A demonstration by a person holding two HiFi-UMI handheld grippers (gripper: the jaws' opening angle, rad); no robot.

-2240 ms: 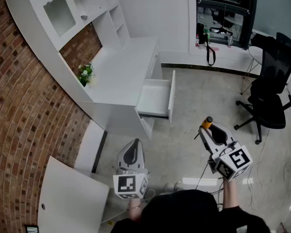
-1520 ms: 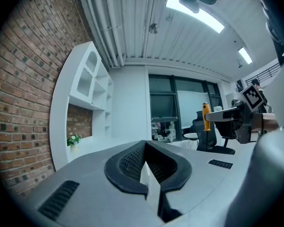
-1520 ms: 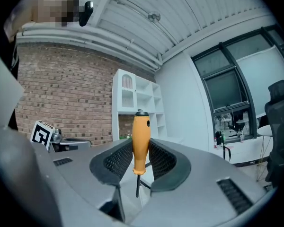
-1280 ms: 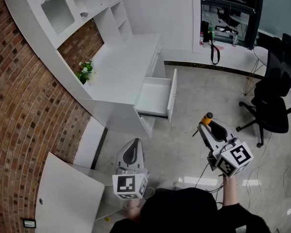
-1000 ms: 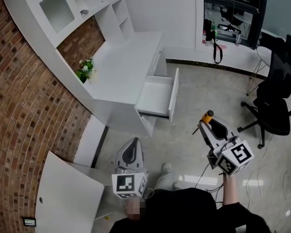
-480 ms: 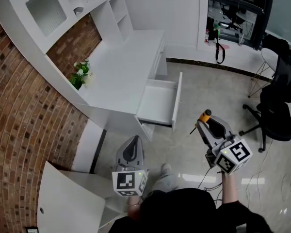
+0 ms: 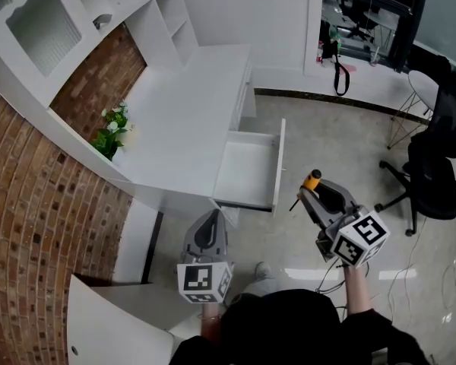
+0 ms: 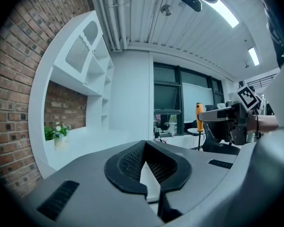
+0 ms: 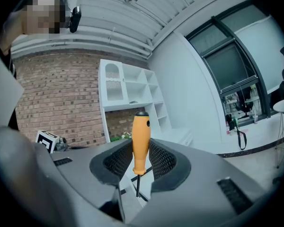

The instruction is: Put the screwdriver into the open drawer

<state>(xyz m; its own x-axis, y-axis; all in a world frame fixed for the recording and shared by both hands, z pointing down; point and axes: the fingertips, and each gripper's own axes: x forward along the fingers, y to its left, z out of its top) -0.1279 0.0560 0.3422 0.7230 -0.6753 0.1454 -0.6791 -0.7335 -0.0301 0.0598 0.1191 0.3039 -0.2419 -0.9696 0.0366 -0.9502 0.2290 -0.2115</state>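
Note:
The screwdriver [image 7: 311, 180] has an orange handle and a thin dark shaft. It stands upright between the pads of my right gripper [image 7: 309, 190], which is shut on its handle [image 9: 140, 143]. The same screwdriver [image 8: 199, 115] shows at the right of the left gripper view. The open white drawer [image 7: 278, 166] juts from the desk, a short way up and left of the right gripper, and looks empty. My left gripper [image 7: 207, 234] hangs below the desk's near corner. Its pads [image 8: 128, 162] meet with nothing between them.
A white desk [image 7: 186, 105] with shelves stands against the brick wall, with a small potted plant [image 7: 106, 130] on it. A black office chair [image 7: 433, 169] stands at the right. A white board [image 7: 110, 325] lies at the lower left, and cables trail over the floor.
Both grippers have moved toward the desk. The drawer now lies closer to the right gripper, and the screwdriver stays clamped upright.

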